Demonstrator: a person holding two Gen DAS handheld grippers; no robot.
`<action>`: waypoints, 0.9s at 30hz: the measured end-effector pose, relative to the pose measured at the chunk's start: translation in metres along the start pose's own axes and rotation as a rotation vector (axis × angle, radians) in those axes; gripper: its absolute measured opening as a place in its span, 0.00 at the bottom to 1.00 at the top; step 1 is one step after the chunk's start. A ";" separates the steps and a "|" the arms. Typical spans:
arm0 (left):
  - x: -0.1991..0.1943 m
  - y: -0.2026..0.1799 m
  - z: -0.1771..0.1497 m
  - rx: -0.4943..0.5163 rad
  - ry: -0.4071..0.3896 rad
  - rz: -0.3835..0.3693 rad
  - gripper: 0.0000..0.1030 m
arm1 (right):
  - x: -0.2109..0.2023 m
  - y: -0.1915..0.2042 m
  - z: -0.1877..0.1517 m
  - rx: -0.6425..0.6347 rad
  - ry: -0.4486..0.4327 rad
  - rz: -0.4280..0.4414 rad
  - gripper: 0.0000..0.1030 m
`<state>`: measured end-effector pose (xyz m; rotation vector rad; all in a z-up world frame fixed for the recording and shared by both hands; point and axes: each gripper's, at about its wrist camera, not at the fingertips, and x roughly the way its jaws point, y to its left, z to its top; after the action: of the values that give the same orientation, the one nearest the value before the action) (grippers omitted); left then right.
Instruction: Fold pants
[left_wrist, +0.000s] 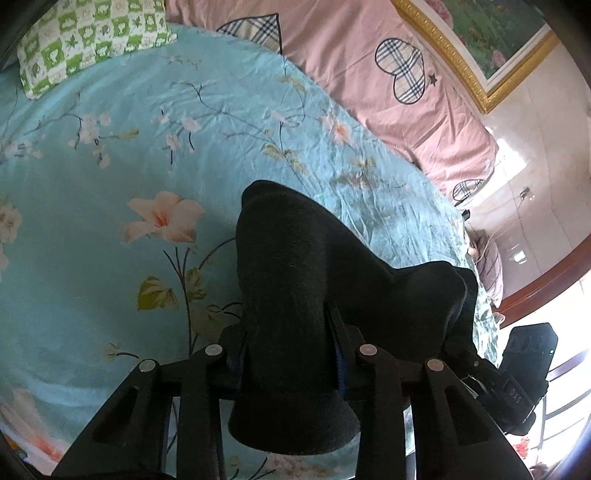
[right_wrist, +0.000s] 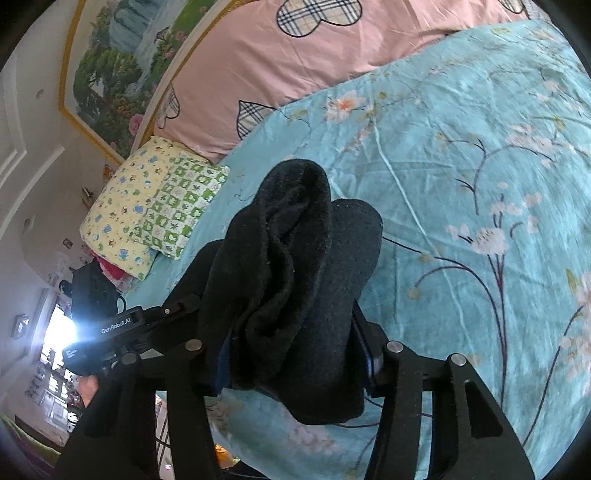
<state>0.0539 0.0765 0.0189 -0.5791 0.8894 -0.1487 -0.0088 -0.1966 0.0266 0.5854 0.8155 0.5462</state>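
Both tools, left (left_wrist: 291, 354) and right (right_wrist: 291, 343), clamped on black pants (left_wrist: 295, 295), bunched above floral bed (left_wrist: 110, 221); pillow (right_wrist: 177, 206) beyond.

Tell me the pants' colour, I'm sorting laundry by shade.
Plain black pants, fuzzy, no pattern. Clearest in the right wrist view.

The pants (left_wrist: 295, 295) are a matt black cloth with a fuzzy, fleece-like nap. The left gripper (left_wrist: 288, 354) and right gripper (right_wrist: 291, 354) are matt black plastic with bright metal pins. Beneath the pants, the bedsheet (left_wrist: 110, 229) is thin, creased printed cloth; beyond it hangs a picture frame (left_wrist: 461, 62) with a glossy gilt finish.
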 end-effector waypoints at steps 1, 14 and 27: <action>-0.003 0.000 0.001 0.002 -0.009 0.004 0.32 | 0.001 0.003 0.001 -0.005 0.001 0.009 0.52; -0.056 0.026 0.018 -0.024 -0.146 0.064 0.32 | 0.038 0.047 0.026 -0.101 0.039 0.105 0.51; -0.084 0.068 0.045 -0.091 -0.231 0.148 0.32 | 0.101 0.092 0.056 -0.190 0.093 0.179 0.51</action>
<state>0.0273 0.1822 0.0626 -0.5998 0.7134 0.0919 0.0733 -0.0800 0.0676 0.4625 0.7930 0.8108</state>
